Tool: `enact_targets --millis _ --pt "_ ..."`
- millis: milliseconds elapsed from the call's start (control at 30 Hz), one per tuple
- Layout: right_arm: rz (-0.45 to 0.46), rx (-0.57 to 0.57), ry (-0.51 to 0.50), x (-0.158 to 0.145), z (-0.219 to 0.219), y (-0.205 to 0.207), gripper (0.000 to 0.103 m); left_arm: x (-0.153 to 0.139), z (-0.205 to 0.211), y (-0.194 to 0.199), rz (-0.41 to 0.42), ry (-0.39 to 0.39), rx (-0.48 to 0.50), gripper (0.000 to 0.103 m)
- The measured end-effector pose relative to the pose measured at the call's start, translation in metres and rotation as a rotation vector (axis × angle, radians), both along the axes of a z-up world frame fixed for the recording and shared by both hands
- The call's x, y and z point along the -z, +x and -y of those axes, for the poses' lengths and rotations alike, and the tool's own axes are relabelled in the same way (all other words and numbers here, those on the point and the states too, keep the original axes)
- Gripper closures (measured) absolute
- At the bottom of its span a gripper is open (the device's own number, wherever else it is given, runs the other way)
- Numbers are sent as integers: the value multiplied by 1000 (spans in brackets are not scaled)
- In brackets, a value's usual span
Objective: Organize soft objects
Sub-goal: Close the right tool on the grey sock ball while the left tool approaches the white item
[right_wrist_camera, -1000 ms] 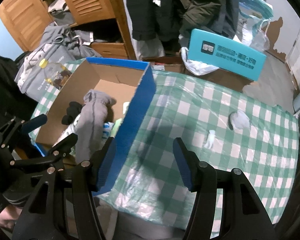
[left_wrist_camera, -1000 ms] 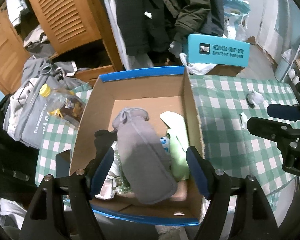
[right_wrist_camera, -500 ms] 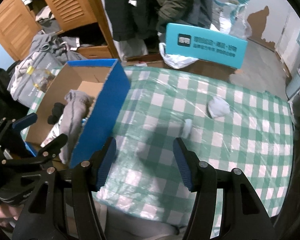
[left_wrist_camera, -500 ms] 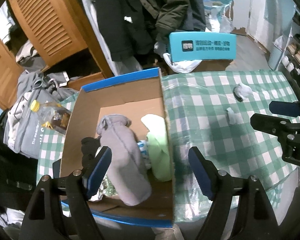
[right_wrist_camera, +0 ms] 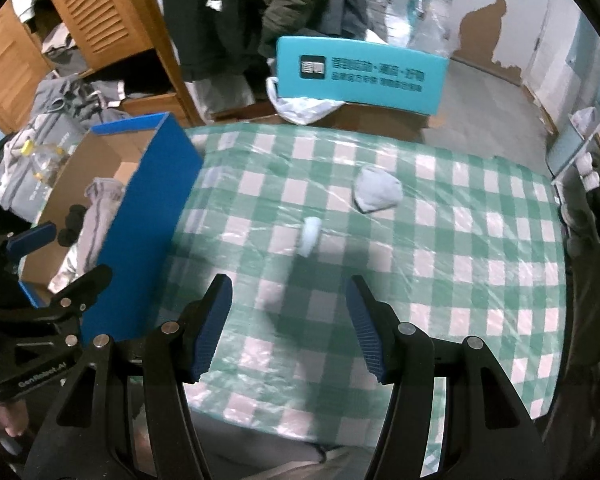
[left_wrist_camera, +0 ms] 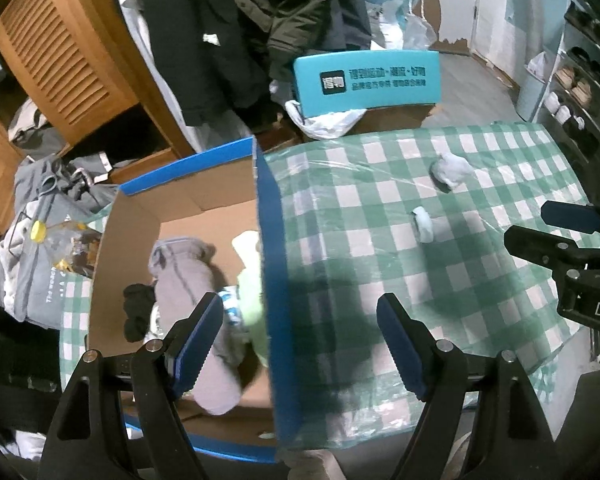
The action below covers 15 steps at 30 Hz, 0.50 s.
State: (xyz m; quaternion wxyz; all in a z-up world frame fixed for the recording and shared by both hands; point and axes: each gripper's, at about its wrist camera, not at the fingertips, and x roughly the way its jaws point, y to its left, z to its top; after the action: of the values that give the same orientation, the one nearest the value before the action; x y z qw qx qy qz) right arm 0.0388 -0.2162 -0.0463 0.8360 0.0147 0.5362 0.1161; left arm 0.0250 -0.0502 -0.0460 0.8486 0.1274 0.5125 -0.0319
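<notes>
A blue cardboard box (left_wrist_camera: 269, 264) (right_wrist_camera: 148, 216) stands on the left of the green checked table (left_wrist_camera: 380, 280) (right_wrist_camera: 440, 280). Inside it lie a grey sock (left_wrist_camera: 188, 280) (right_wrist_camera: 100, 200), a pale green cloth (left_wrist_camera: 252, 300) and a black item (left_wrist_camera: 138, 308). Two loose pieces rest on the table: a small white roll (left_wrist_camera: 425, 224) (right_wrist_camera: 311, 235) and a crumpled grey-white sock (left_wrist_camera: 448, 170) (right_wrist_camera: 376, 194). My left gripper (left_wrist_camera: 300, 332) hangs open, straddling the box's right wall, nothing held. My right gripper (right_wrist_camera: 288, 320) is open above bare tablecloth, short of the white roll.
A teal box (left_wrist_camera: 366, 80) (right_wrist_camera: 360, 74) sits on a carton behind the table. Dark coats hang beside a wooden louvred cupboard (left_wrist_camera: 60, 60). A grey clothes pile with a yellow-capped bottle (left_wrist_camera: 56, 240) lies left of the box. Shelves (left_wrist_camera: 580, 92) stand at the far right.
Both grippers have slid right across the scene; the left one went from over the box's contents to straddling its right wall, the right one from the box's edge to over open tablecloth.
</notes>
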Motion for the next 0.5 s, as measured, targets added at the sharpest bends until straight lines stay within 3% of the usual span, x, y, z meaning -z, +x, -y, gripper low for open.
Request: enact_targets --millis 500 --pt "-73 60 -47 26 50 23 44 14 23 20 -46 15 22 22"
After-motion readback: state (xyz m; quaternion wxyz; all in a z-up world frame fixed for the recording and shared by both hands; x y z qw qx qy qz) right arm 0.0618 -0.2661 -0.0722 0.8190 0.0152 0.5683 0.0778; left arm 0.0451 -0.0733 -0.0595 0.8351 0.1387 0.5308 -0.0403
